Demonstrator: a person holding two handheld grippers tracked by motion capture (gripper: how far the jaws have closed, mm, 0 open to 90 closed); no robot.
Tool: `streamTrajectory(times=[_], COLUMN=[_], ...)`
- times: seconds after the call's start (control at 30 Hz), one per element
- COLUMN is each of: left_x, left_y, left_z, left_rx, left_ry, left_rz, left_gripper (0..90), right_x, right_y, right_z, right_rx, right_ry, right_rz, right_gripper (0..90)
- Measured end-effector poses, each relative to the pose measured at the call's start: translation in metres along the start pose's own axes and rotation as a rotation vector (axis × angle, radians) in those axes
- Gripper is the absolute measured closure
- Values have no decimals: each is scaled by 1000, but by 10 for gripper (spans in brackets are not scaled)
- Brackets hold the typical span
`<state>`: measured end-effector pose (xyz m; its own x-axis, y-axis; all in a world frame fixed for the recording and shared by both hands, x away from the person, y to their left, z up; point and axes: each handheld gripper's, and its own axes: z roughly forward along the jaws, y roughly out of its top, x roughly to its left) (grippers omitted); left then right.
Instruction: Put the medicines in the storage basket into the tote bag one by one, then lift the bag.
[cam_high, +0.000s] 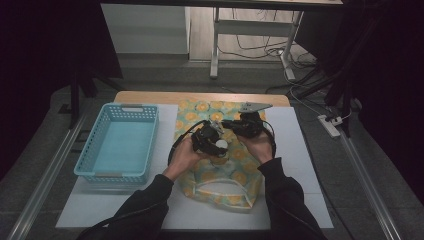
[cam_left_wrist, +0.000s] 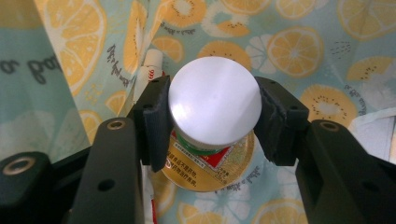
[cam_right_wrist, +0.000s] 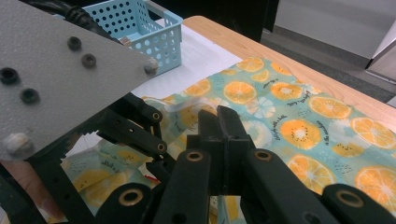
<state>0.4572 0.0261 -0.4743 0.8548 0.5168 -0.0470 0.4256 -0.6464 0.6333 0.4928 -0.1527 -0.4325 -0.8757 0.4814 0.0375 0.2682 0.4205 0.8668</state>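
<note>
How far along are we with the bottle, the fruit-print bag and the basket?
Done: left hand-held gripper is shut on the white-capped bottle over the fruit-print bag; right hand-held gripper pinches the bag's fabric. In hand: the bottle at the bag. Left: the blue basket holds nothing yet.

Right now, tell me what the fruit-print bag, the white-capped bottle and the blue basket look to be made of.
Fruit-print bag: soft matte cloth, by its folds and creases.
White-capped bottle: smooth cap with a soft sheen, probably plastic; glossy printed label below.
Blue basket: rigid moulded plastic, with perforated walls.
</note>
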Motion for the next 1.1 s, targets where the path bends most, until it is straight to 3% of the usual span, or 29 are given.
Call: streamTrajectory(times=[0.2,0.43,0.77,1.1], left_x=[0,-6,-9,-12], left_y=[0,-2,-15,-30], left_z=[-4,-18,-35,-45], left_rx=[-24,-68,-131,-166], left_ry=[12,-9,-56,-96], left_rz=[-8,-10,-66,-88], left_gripper=[334,169,66,2], right_x=[0,0,0,0], right_y=[0,0,0,0], right_z=[0,-1,0,0], right_rx=[-1,-1,2,2], right_ry=[0,-1,-1,-2], right_rz=[-2,-2,-2,-5], right_gripper=[899,899,899,899])
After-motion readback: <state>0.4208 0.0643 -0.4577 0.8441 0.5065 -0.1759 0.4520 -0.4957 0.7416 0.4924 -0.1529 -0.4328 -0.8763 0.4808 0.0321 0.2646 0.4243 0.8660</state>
